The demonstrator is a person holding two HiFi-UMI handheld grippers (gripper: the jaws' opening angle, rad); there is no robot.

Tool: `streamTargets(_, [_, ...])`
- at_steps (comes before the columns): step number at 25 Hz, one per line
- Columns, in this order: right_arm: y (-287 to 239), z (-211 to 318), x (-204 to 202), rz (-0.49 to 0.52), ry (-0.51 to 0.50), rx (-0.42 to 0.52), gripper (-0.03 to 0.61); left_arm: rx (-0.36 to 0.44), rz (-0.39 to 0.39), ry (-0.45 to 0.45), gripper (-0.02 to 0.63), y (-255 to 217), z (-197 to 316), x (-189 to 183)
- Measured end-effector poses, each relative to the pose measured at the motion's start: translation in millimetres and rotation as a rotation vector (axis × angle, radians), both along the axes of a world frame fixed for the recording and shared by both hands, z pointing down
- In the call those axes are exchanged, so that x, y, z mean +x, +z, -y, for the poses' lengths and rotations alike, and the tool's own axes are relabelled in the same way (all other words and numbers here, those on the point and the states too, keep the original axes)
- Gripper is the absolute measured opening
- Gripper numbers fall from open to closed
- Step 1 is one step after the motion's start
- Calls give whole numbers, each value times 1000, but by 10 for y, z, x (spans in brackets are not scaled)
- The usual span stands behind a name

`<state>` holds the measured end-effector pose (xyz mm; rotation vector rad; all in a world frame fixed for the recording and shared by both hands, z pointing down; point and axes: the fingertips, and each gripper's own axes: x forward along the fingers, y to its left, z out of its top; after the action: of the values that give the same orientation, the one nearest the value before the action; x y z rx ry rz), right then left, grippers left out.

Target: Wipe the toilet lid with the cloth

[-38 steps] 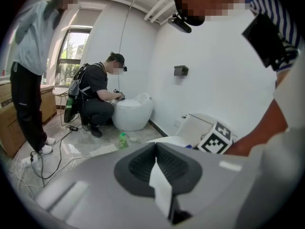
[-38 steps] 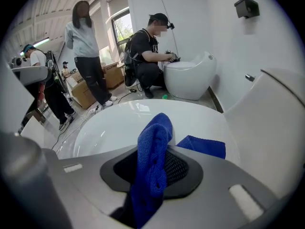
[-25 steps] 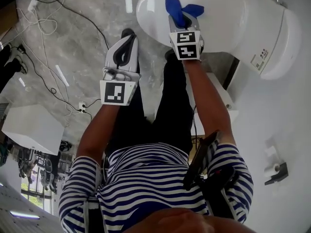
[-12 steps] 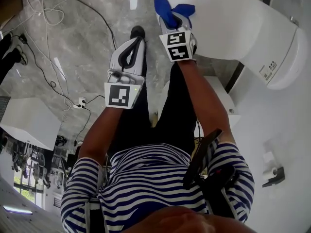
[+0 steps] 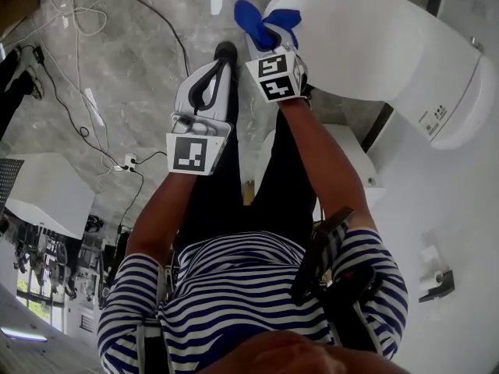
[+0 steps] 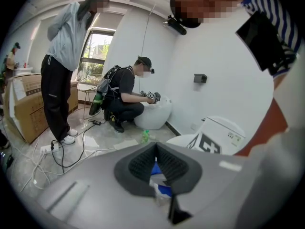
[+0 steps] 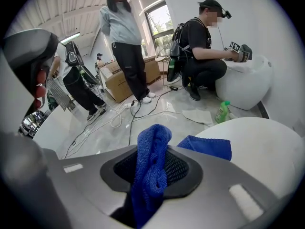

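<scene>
In the right gripper view a blue cloth [image 7: 150, 171] stands bunched between the jaws of my right gripper [image 7: 153, 162], which is shut on it; one corner of it lies on the white toilet lid [image 7: 259, 149]. The head view shows the right gripper [image 5: 265, 36] holding the cloth [image 5: 251, 15] at the left edge of the lid [image 5: 351, 37]. My left gripper [image 5: 217, 67] hangs beside it over the floor, shut and holding nothing. In the left gripper view, that gripper [image 6: 155, 163] has its pads together, and a bit of the cloth [image 6: 165, 190] shows beyond them.
Cables [image 5: 74, 92] trail over the marble floor at the left, beside a white box [image 5: 47, 201]. The toilet tank [image 5: 456, 92] is at the right. A standing person [image 7: 125, 42], a crouching person [image 7: 202, 46] at another toilet, a green bottle [image 7: 222, 111] and cardboard boxes [image 7: 121, 78] lie beyond.
My right gripper has carried the cloth leftward, from over the lid to the lid's left edge. The left gripper has stayed shut and hardly moved.
</scene>
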<state>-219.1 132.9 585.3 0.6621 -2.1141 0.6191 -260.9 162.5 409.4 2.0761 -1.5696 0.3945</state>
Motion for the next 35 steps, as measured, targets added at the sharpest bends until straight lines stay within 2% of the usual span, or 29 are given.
streamTargets(7, [-405, 130, 214, 20, 29, 47, 118, 18, -3, 27, 3, -175, 24, 236])
streamTargets(12, [-903, 321, 684, 27, 77, 96, 118, 38, -13, 73, 3, -385, 174, 619])
streamTargets(17, [-1369, 483, 1462, 14, 154, 144, 118, 52, -23, 112, 3, -587, 288, 1131])
streamTargets(25, [-1919, 681, 3002, -61, 314, 215, 118, 79, -22, 176, 3, -780, 474, 1938])
streamTargets(31, [-1717, 628, 4073, -146, 408, 211, 118, 81, -18, 228, 3, -721, 528, 2537])
streamTargets(35, [-1289, 524, 4522, -183, 434, 175, 118, 67, -8, 248, 3, -550, 492, 2809])
